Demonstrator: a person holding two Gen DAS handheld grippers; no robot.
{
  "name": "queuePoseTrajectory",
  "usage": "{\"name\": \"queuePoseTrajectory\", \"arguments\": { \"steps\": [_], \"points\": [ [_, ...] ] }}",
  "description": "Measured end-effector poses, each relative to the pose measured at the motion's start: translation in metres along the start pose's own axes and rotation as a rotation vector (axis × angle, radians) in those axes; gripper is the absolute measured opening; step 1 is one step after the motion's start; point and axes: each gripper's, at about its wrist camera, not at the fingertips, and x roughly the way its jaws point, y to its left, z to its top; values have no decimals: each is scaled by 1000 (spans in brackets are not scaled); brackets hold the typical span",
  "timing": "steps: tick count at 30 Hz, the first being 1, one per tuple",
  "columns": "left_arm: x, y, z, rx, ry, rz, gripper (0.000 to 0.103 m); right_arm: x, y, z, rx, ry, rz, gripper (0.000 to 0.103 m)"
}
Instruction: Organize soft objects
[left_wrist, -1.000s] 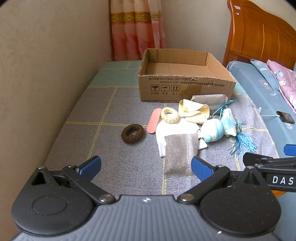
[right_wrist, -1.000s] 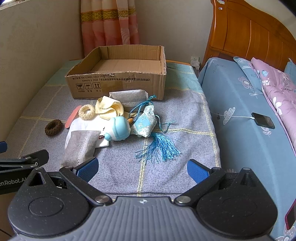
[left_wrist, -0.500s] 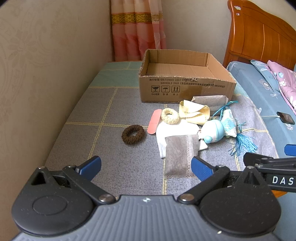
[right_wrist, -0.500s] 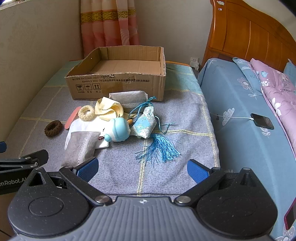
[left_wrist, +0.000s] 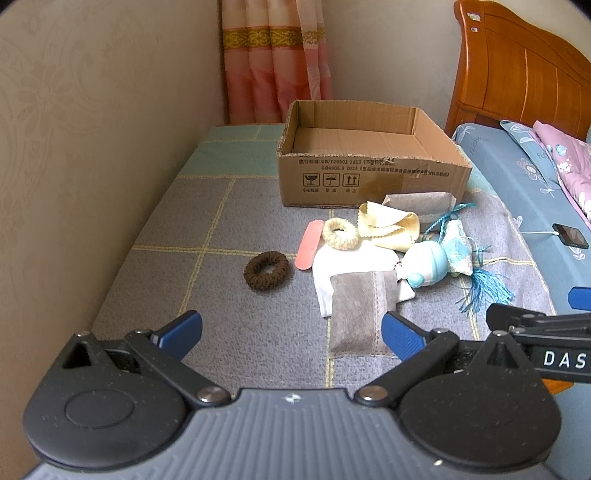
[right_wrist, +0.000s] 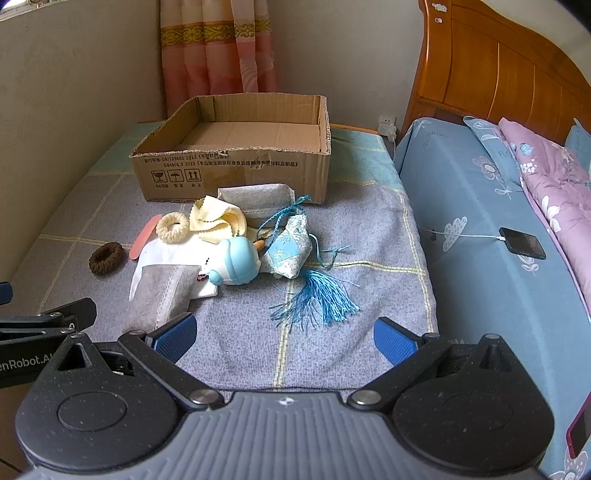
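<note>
An open cardboard box (left_wrist: 373, 177) (right_wrist: 236, 173) stands at the back of a cloth-covered table. In front of it lies a pile: a brown hair tie (left_wrist: 266, 270) (right_wrist: 106, 257), a cream hair tie (left_wrist: 340, 233) (right_wrist: 172, 228), a pink strip (left_wrist: 309, 250), a yellow cloth (left_wrist: 388, 225) (right_wrist: 218, 219), grey pouches (left_wrist: 360, 310) (right_wrist: 159, 291), a light blue toy (left_wrist: 424, 264) (right_wrist: 238, 266) and a blue tasselled sachet (right_wrist: 291, 247). My left gripper (left_wrist: 291, 332) is open and empty, near the front grey pouch. My right gripper (right_wrist: 284, 334) is open and empty, in front of the tassel.
A wall runs along the table's left side, with a curtain (left_wrist: 273, 62) behind the box. A bed with blue sheet (right_wrist: 480, 229), a charging phone (right_wrist: 522, 242) and a wooden headboard (right_wrist: 491, 70) lies to the right.
Both grippers have drifted slightly forward and tilted; the objects sit a little lower and closer in both views. Nothing on the table has moved.
</note>
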Motion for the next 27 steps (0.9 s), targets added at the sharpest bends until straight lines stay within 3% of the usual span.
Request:
{"name": "queuePoseTrajectory", "arguments": {
  "steps": [21,27],
  "points": [
    [13,20,1,-7,-8,-32,102,13,20,7,-74,10,-7,103],
    [21,32,2,-1,-27,-10,102,22,26,9,-111,4,63,103]
  ]
}}
